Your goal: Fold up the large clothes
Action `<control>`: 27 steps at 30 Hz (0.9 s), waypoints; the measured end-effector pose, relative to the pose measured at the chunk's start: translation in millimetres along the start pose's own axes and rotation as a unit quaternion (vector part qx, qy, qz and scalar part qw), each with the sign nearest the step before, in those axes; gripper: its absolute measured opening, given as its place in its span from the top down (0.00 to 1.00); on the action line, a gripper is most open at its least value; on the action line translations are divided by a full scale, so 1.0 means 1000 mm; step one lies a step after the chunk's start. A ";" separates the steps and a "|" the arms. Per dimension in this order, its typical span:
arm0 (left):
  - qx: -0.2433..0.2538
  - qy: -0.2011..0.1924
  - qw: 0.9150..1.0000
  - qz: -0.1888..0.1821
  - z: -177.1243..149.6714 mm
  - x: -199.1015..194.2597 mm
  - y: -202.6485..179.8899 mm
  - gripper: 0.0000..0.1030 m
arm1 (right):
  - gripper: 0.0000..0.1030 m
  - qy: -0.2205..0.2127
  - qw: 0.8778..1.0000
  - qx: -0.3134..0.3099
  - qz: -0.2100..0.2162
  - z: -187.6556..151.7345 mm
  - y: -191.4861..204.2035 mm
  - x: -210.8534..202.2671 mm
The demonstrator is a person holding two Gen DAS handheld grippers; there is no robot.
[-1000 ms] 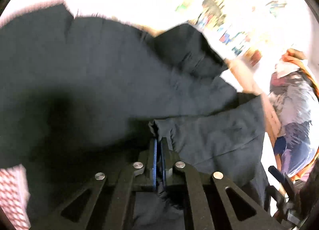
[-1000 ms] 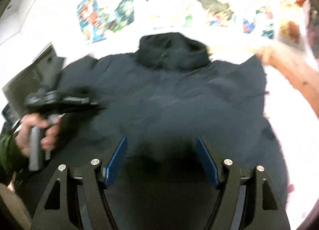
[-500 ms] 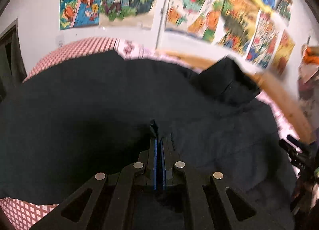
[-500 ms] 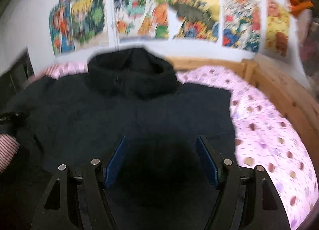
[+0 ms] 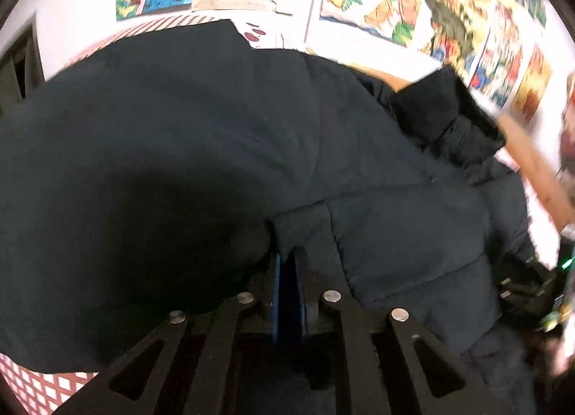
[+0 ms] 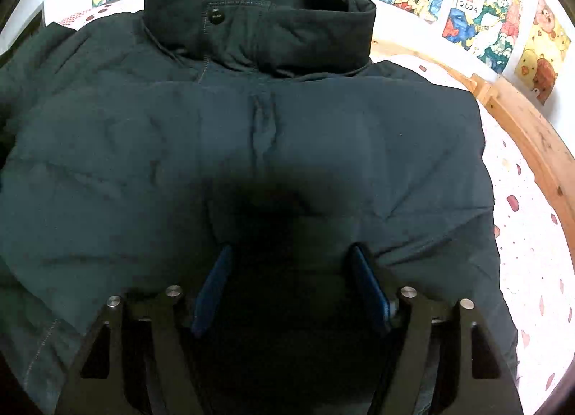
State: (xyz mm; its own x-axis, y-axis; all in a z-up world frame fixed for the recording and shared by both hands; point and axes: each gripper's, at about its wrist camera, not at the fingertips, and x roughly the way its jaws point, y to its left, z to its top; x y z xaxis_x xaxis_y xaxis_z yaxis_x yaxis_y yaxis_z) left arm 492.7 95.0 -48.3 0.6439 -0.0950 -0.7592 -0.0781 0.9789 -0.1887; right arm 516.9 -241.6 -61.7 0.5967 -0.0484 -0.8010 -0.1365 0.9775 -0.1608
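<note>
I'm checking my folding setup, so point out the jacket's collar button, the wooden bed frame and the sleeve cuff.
collar button (image 6: 216, 16): right wrist view, on its dark face.
wooden bed frame (image 6: 528, 129): right wrist view, on the rail's top.
sleeve cuff (image 5: 300, 226): left wrist view, on the cuff's end panel.

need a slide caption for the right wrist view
Right gripper, jaws opening, over a dark padded jacket spread collar-up on a spotted pink bedsheet.
</note>
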 end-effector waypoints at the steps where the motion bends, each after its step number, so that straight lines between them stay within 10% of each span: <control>1: -0.010 0.000 1.000 -0.012 0.000 -0.004 0.004 0.90 | 0.29 -0.004 1.000 0.003 -0.003 -0.002 -0.001 0.000; 6: -0.029 -0.004 0.999 -0.028 -0.010 -0.030 0.011 0.77 | 0.27 -0.023 0.999 0.022 0.020 0.005 -0.009 -0.017; 10: -0.055 -0.036 0.996 -0.060 -0.021 -0.068 0.024 0.26 | 0.27 -0.066 0.995 0.000 0.072 0.024 0.014 -0.056; 17: -0.150 -0.070 0.985 -0.050 -0.053 -0.124 0.085 0.17 | 0.22 -0.088 0.972 -0.127 0.178 0.049 0.120 -0.090; 21: -0.234 -0.095 0.967 -0.026 -0.076 -0.141 0.134 0.14 | 0.22 -0.095 0.962 -0.173 0.188 0.056 0.174 -0.093; 27: -0.381 -0.137 0.913 -0.056 -0.101 -0.148 0.208 0.14 | 0.22 -0.064 0.975 -0.145 0.158 0.061 0.221 -0.076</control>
State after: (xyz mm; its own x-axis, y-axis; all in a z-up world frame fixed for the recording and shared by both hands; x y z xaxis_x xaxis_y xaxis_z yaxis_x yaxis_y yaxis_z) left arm 304.3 294.2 -37.8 0.8385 -0.0365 -0.5437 -0.4387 0.5465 -0.7133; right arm 490.2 -9.5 -1.2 0.5792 0.2898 -0.7619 -0.5363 0.8394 -0.0884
